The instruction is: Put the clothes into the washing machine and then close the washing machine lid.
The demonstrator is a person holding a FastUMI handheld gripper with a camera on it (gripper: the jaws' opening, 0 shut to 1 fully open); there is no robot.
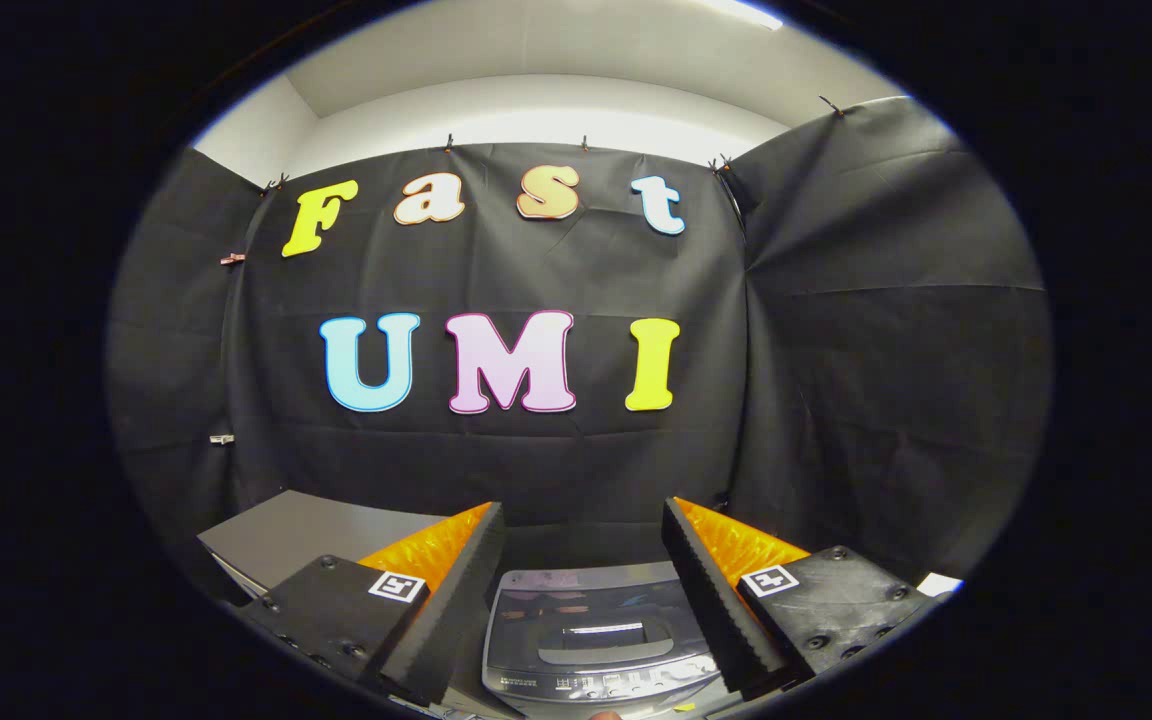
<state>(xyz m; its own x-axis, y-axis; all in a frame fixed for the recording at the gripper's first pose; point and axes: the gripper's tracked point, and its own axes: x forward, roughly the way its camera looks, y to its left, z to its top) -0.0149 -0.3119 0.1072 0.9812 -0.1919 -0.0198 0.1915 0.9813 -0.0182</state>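
Gripper view, riding behind the jaws, facing level toward the booth wall (576, 470), washing machine (591, 630) close below

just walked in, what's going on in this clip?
A person is holding a handheld gripper above a small top-loading washing machine. Its fingers are spread apart with nothing between them, and the machine sits in the gap just ahead of them. The machine's lid looks to be down. A grey box stands off to the left side of the fingers. The gripper holds no clothes, so the loading doesn't look started.
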